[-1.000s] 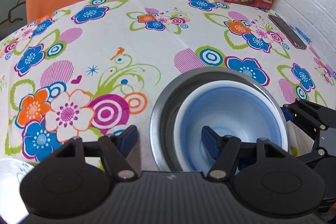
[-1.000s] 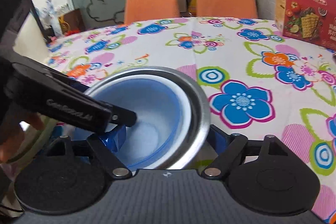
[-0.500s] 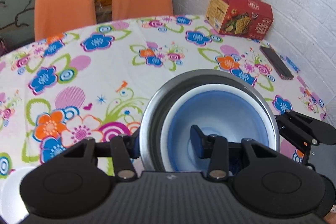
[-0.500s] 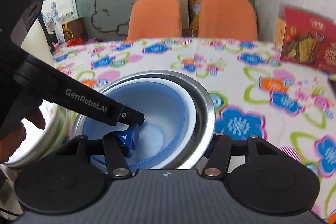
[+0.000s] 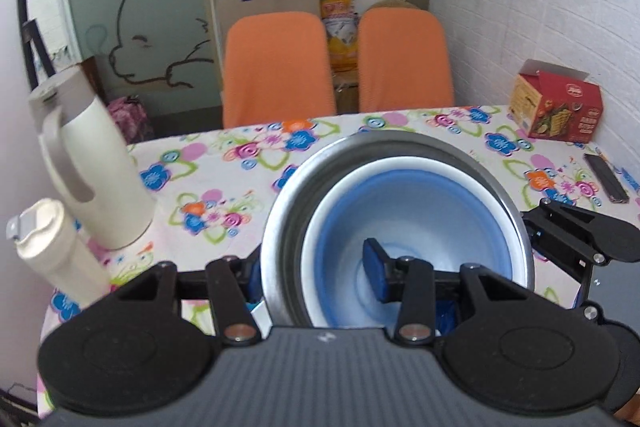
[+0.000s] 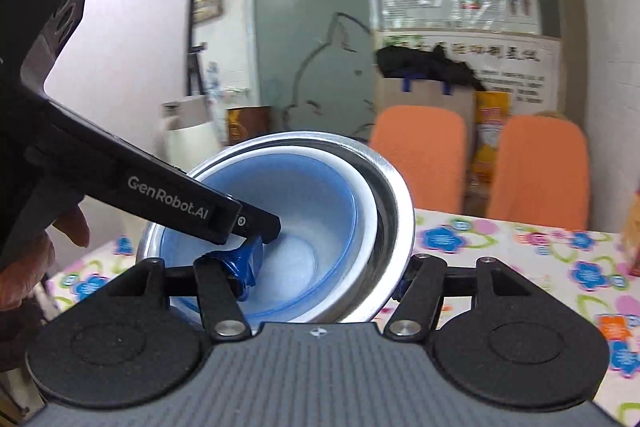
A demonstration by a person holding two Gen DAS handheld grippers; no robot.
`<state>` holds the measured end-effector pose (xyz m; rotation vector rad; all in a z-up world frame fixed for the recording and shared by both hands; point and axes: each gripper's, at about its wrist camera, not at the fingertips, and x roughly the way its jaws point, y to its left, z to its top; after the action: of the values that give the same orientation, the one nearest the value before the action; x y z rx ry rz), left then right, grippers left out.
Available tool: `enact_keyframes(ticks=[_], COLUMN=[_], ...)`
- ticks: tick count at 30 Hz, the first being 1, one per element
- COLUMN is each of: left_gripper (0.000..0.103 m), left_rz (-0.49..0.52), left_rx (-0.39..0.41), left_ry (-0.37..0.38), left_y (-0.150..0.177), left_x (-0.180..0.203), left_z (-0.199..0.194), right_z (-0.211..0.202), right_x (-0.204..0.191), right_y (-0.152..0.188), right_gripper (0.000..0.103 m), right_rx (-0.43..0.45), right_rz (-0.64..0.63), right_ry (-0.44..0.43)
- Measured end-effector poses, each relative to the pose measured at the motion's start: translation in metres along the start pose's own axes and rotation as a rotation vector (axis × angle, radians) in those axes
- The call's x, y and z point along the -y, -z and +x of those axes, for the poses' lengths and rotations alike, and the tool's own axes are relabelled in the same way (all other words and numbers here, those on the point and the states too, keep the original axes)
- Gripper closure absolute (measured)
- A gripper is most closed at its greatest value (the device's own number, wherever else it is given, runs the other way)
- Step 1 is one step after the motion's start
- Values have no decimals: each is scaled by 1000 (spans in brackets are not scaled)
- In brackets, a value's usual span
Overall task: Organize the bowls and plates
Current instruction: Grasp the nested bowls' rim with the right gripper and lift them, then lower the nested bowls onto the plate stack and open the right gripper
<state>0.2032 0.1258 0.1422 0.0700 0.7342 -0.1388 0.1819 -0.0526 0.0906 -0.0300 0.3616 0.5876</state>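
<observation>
A steel bowl (image 5: 288, 187) holds a white bowl (image 5: 400, 165) and a blue bowl (image 5: 420, 211) nested inside it. The stack is held up in the air above the flowered table (image 5: 224, 195). My left gripper (image 5: 316, 277) is shut on the stack's near left rim, one finger inside, one outside. My right gripper (image 6: 324, 277) is shut on the opposite rim of the steel bowl (image 6: 400, 211), with the blue bowl (image 6: 304, 211) tilted toward me. The left gripper's arm (image 6: 160, 195) shows in the right wrist view.
A white kettle (image 5: 84, 163) and a cream flask (image 5: 48, 247) stand at the table's left. A red cracker box (image 5: 556, 107) and a dark phone (image 5: 606, 177) lie at the right. Two orange chairs (image 5: 280, 67) stand behind the table.
Both grippers have lifted the nested bowl stack up off the table. The views have tilted up, so the room and chairs show more.
</observation>
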Motion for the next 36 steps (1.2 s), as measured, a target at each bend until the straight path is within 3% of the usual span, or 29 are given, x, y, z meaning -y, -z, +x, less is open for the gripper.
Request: enact_keyframes(ticks=[4, 10, 16, 18, 22, 26, 31, 36], left_gripper=[60, 60, 60, 58, 36, 36, 36, 35], left_rz=[-85, -175, -167, -146, -92, -99, -200, -219], left_rx=[-78, -183, -187, -170, -99, -55, 0, 104], left_ry=[4, 46, 47, 39, -19, -70, -70, -140], left_y=[37, 82, 93, 93, 89, 85, 77, 75], left_x=[-27, -45, -48, -46, -37, -38, -50, -39], left_z=[24, 68, 81, 83, 79, 70, 55, 32], right_z=[25, 54, 61, 65, 70, 64, 36, 25], right_x=[-18, -32, -39, -37, -31, -21, -2, 5], right_y=[20, 59, 77, 80, 82, 80, 66, 53], right_gripper=[55, 55, 55, 55, 54, 55, 53, 52], right_rx=[-83, -231, -274, -287, -292, -271, -141, -77], right_rz=[30, 71, 98, 119, 178, 210, 267, 221], right_ry=[-78, -75, -73, -75, -75, -42, 20, 105])
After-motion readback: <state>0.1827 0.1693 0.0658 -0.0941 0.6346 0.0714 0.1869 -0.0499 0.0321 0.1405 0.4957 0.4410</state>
